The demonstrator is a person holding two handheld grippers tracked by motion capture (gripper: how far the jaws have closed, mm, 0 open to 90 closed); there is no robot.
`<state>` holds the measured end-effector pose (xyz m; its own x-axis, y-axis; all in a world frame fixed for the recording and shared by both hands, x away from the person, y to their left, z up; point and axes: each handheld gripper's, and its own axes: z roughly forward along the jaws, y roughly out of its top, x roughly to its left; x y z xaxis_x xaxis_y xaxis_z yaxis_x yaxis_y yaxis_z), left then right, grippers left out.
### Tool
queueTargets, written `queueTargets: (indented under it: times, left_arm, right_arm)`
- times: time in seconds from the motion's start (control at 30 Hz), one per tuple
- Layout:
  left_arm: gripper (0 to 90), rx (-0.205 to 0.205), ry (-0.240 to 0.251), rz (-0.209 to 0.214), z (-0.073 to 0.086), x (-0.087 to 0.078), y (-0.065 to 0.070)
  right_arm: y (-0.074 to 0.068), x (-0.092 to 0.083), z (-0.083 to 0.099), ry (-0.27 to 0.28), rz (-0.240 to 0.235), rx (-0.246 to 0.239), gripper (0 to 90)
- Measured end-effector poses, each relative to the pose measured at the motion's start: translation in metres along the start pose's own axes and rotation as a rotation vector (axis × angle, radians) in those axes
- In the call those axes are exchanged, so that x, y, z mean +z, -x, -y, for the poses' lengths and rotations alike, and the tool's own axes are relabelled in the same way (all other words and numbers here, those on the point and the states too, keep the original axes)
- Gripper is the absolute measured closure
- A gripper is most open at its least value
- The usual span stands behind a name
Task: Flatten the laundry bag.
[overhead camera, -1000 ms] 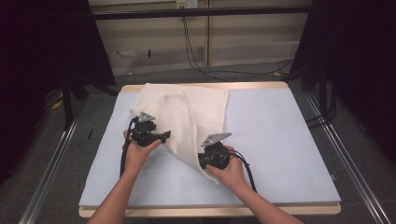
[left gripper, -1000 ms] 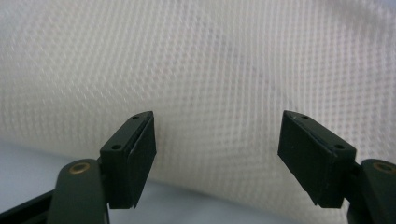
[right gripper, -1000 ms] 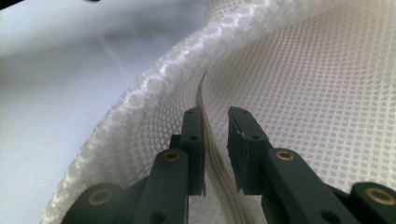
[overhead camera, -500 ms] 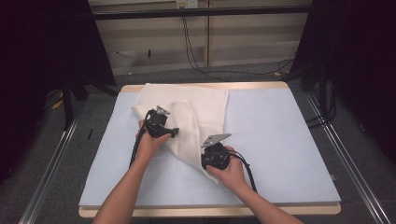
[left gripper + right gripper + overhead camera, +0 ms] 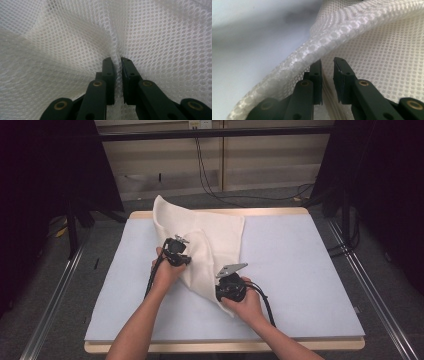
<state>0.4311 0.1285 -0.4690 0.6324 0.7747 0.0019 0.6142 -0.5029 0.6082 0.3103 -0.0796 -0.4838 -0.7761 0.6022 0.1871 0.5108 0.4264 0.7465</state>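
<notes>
Left tool [image 5: 186, 254] pinching mesh cloth [image 5: 215, 235], pale-blue tabletop [image 5: 300, 270], dark room

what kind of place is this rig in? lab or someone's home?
Most likely a lab or data-collection booth, not a home. A padded table stands between black curtains, metal rails run along the floor beside it, and loose cables hang down the back wall. A person works a white mesh cloth there.

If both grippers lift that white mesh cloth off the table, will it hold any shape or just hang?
Probably just hang: the white mesh cloth already puckers into soft folds where the left gripper pinches it. It looks light, being open-holed netting. The thicker hem by the right gripper may slip less than the smooth mesh.
</notes>
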Motion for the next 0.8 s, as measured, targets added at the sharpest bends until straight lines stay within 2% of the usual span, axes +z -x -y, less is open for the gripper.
queueTargets:
  times: [0.03, 0.1, 0.2, 0.3, 0.37, 0.43, 0.47, 0.53, 0.6, 0.8]
  left_arm:
    - [83.9, -0.021, 0.009, -0.002, 0.000, -0.001, 0.000]
    - [84.4, -0.026, 0.020, 0.017, 0.002, -0.005, -0.004]
    - [84.5, -0.094, 0.103, 0.055, 0.009, -0.014, -0.012]
    - [84.6, -0.111, 0.147, 0.087, 0.015, -0.029, -0.022]
    - [84.5, -0.111, 0.157, 0.096, 0.019, -0.040, -0.028]
    - [84.5, -0.132, 0.180, 0.111, 0.025, -0.048, -0.032]
    - [84.5, -0.154, 0.198, 0.119, 0.029, -0.051, -0.033]
    - [84.6, -0.159, 0.212, 0.142, 0.036, -0.058, -0.038]
    - [84.5, -0.180, 0.239, 0.152, 0.042, -0.062, -0.041]
    - [84.4, -0.198, 0.279, 0.168, 0.061, -0.074, -0.046]
  right_arm:
    - [0.000, 0.000, 0.000, 0.000, 0.001, 0.000, 77.5]
    - [0.000, 0.000, 0.000, -0.001, 0.001, 0.001, 77.5]
    - [0.001, 0.000, 0.001, 0.003, -0.007, 0.006, 77.5]
    - [0.002, 0.001, 0.002, 0.003, -0.010, 0.017, 77.5]
    - [0.001, 0.001, 0.002, 0.000, -0.010, 0.018, 77.5]
    - [0.001, 0.001, 0.002, -0.002, -0.009, 0.017, 77.5]
    - [0.001, 0.001, 0.002, -0.001, -0.004, 0.016, 77.5]
    - [0.000, 0.001, 0.001, -0.001, -0.002, 0.018, 77.5]
    - [0.001, 0.002, 0.001, 0.003, -0.003, 0.016, 77.5]
    - [0.001, 0.002, 0.002, 0.004, -0.005, 0.014, 77.4]
